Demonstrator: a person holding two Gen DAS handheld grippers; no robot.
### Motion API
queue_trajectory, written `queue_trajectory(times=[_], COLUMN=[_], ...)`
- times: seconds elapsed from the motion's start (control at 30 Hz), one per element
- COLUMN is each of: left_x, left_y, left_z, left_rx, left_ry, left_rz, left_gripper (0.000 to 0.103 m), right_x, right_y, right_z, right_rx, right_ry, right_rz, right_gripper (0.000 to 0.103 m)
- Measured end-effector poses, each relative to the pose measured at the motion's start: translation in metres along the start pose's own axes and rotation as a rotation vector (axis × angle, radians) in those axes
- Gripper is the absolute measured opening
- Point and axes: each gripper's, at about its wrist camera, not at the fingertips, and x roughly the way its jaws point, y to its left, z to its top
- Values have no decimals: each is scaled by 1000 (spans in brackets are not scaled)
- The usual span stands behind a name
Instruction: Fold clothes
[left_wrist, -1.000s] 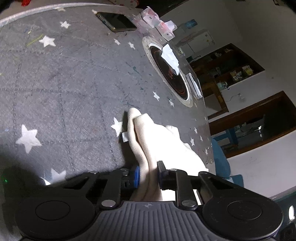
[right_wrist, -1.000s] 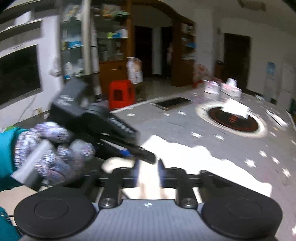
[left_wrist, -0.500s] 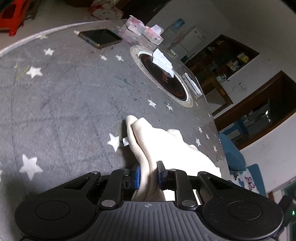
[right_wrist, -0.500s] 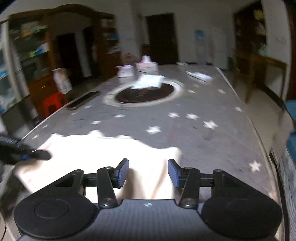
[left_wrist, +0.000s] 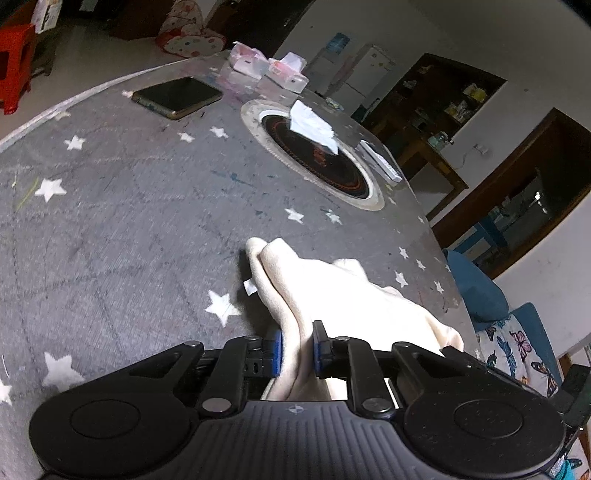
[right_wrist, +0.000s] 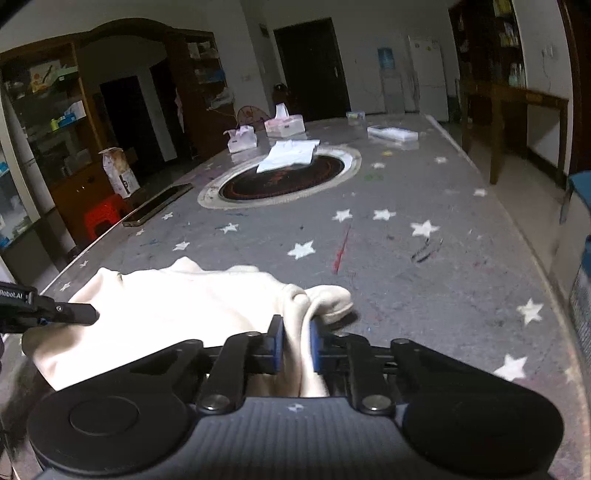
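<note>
Garment (right_wrist: 177, 306), cream and fleecy, is lying bunched at the near tabletop (right_wrist: 406, 258) edge; left gripper (left_wrist: 295, 345) and right gripper (right_wrist: 295, 345) are each pinching a thick doubled fold between the fingers. Soft, light, probably slightly bulky; edges and corners are offering the best hold

I am working in a dim room with white walls (right_wrist: 236, 48). A grey starred table (right_wrist: 406, 258) is filling the foreground, a round dark inset (right_wrist: 280, 177) sitting mid-table. Dark wood shelves (right_wrist: 48, 122) are lining the left wall. A dark door (right_wrist: 312, 68) is standing at the far end. A red stool (right_wrist: 103, 218) is sitting on the pale floor (left_wrist: 85, 48).
</note>
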Motion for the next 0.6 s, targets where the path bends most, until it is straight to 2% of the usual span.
queue_trajectory(times=[0.27, 0.6], left_x=[5, 31], left_y=[-32, -82], left_z=[9, 13], left_rx=[84, 171], left_ry=[-6, 25], left_rz=[-55, -107], left_gripper=[16, 15], right_x=[-37, -65], right_y=[6, -13], right_z=[16, 30], right_rx=[-88, -127], right_ry=[-83, -138], right_rz=[-46, -156], right_gripper=[11, 11])
